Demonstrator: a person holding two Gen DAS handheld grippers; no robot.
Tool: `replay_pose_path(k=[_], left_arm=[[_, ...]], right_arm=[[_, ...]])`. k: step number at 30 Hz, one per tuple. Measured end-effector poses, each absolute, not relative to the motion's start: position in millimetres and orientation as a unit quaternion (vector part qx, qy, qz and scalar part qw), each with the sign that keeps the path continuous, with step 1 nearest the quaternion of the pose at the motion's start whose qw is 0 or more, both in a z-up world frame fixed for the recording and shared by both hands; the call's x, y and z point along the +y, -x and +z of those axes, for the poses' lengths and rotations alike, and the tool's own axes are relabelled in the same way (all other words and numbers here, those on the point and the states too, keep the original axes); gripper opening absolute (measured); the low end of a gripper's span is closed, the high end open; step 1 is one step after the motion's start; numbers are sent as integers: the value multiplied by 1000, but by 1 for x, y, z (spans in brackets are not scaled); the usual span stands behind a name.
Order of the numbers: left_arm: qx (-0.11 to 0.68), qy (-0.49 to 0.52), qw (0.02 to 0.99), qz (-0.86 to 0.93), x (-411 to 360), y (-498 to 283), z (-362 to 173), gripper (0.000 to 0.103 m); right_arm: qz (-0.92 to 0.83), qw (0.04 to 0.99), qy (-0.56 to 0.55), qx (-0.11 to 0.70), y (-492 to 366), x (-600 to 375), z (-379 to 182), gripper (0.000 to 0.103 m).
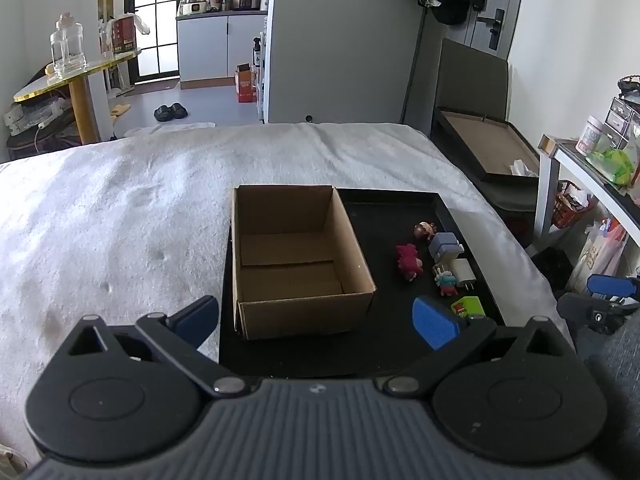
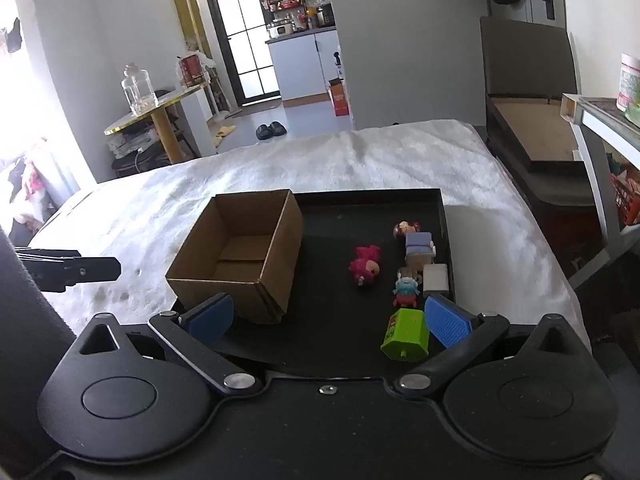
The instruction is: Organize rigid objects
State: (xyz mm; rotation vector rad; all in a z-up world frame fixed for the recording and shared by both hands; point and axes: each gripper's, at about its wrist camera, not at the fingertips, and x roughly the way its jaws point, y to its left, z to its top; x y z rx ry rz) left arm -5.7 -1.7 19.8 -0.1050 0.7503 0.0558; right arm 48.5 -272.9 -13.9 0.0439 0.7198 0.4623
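Both grippers, left gripper [image 1: 316, 322] and right gripper [image 2: 330, 318], spread wide and empty above black tray [image 2: 340, 336] with open cardboard box [image 2: 240, 256] left, small toys [image 2: 404, 288] right.

1. A white fluffy blanket [image 1: 120, 208] is spread across the bed.
2. A clear glass jar [image 2: 138, 90] is set on a round gold-edged table [image 2: 160, 114] beside the bright window.
3. Black slippers [image 2: 271, 129] are left on the floor before a glazed door [image 2: 244, 32].
4. Kitchen appliances are lined up on a white cabinet [image 1: 216, 46] beyond.
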Motion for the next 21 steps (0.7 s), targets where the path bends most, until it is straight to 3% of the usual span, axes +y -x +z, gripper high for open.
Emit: replay_pose_path(k=[21], left_arm=[[361, 61, 930, 24, 0, 4, 10, 103]], right_arm=[[219, 911, -4, 350, -45, -270, -10, 103]])
